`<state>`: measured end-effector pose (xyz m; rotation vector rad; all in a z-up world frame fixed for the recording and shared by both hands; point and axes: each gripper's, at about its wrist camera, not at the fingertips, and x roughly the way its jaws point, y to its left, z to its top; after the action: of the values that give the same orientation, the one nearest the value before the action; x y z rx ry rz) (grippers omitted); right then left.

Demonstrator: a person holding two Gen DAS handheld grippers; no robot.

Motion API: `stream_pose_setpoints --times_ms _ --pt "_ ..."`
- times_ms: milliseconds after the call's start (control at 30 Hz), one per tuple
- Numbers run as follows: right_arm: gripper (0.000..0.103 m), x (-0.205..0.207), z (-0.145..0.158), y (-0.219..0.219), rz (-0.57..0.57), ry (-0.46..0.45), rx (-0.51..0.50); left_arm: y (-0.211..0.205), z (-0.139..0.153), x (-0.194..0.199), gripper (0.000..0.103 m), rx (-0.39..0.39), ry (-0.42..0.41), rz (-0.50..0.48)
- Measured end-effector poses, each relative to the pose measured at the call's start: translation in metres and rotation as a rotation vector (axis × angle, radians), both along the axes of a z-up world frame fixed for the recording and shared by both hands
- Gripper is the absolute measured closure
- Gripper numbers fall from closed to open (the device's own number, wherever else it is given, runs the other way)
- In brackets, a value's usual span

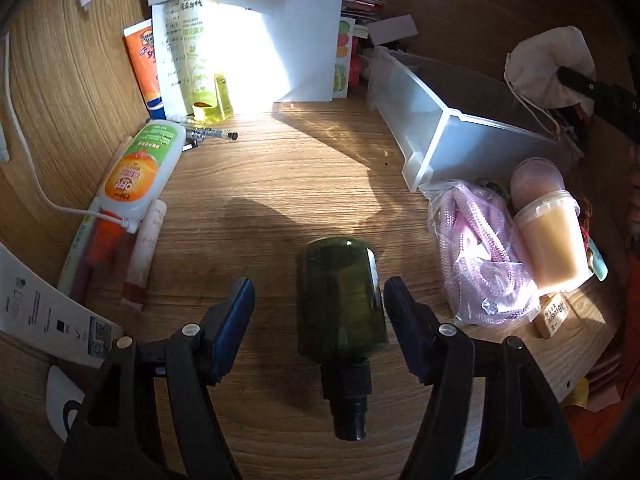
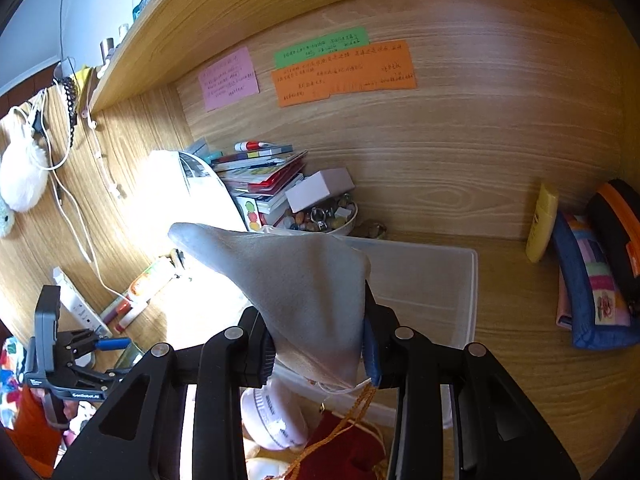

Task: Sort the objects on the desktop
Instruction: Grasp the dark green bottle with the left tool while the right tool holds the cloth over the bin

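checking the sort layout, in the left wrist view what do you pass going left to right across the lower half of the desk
white charging cable → OFF lotion bottle → dark green bottle, lying between the open fingers of the left hand-held gripper → bag of pink rope → lidded jar of tan paste

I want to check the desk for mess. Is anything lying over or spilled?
The dark green bottle lies on its side on the desk, cap toward the camera. The beige jar also lies tipped beside it. No spill is visible.
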<state>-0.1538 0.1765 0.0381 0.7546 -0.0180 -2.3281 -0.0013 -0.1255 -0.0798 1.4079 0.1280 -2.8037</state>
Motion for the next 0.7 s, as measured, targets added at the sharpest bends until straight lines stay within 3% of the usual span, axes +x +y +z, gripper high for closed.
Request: stream_pose_setpoints --times_ms 133,167,400,700 --pt "0.072 -0.006 -0.006 -0.01 0.002 0.003 0.038 0.0 -0.005 -0.006 0.061 -0.006 0.005 0.02" --pt "0.072 -0.009 -0.008 -0.012 0.003 -0.002 0.045 0.001 -0.005 -0.008 0.062 -0.006 0.004 0.021" --pt "0.072 -0.024 -0.027 -0.013 -0.012 -0.045 0.077 0.003 0.007 -0.025 0.062 0.007 0.052 0.028" --pt "0.071 -0.038 -0.04 0.002 -0.043 -0.11 0.062 0.017 0.053 -0.06 0.062 0.077 0.177 -0.012"
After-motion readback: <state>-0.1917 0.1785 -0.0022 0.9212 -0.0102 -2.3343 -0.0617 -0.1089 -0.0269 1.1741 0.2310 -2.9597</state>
